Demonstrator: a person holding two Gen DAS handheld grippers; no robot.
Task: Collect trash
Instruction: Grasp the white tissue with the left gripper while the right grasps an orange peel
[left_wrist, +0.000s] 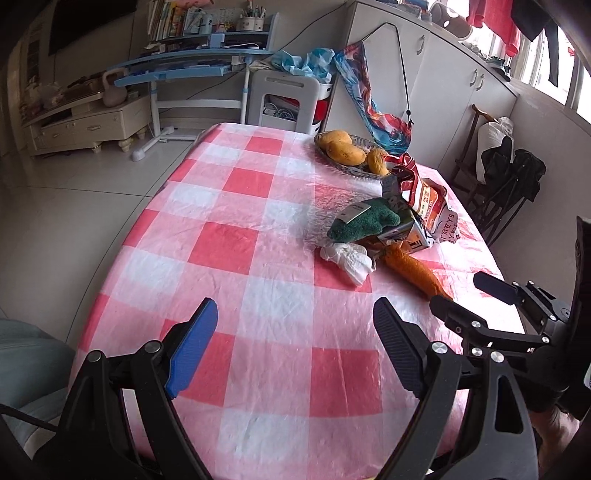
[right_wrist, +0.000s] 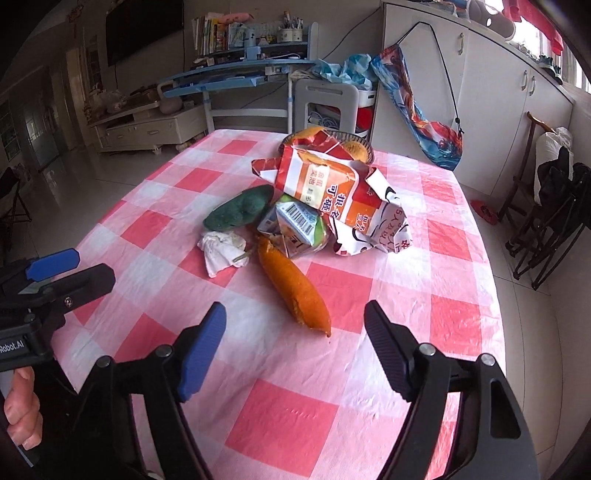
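A pile lies on the pink checked tablecloth (right_wrist: 280, 417): a crumpled white tissue (right_wrist: 221, 249), a squashed drink carton (right_wrist: 293, 229), a crumpled orange-and-white paper bag (right_wrist: 332, 188), a green plush toy (right_wrist: 240, 212) and an orange plush carrot (right_wrist: 295, 291). In the left wrist view the tissue (left_wrist: 349, 260), carton (left_wrist: 415, 236), bag (left_wrist: 430, 201), green plush (left_wrist: 364, 219) and carrot (left_wrist: 410, 269) lie ahead to the right. My left gripper (left_wrist: 295, 325) is open and empty above the cloth. My right gripper (right_wrist: 295, 328) is open and empty, just short of the carrot's near tip.
A basket of mangoes (left_wrist: 347, 149) stands behind the pile. The right gripper (left_wrist: 467, 295) shows in the left view, the left gripper (right_wrist: 70, 269) in the right view. Cabinets (right_wrist: 480, 103), a folded chair (right_wrist: 546, 221) and a blue desk (left_wrist: 192, 66) surround the table.
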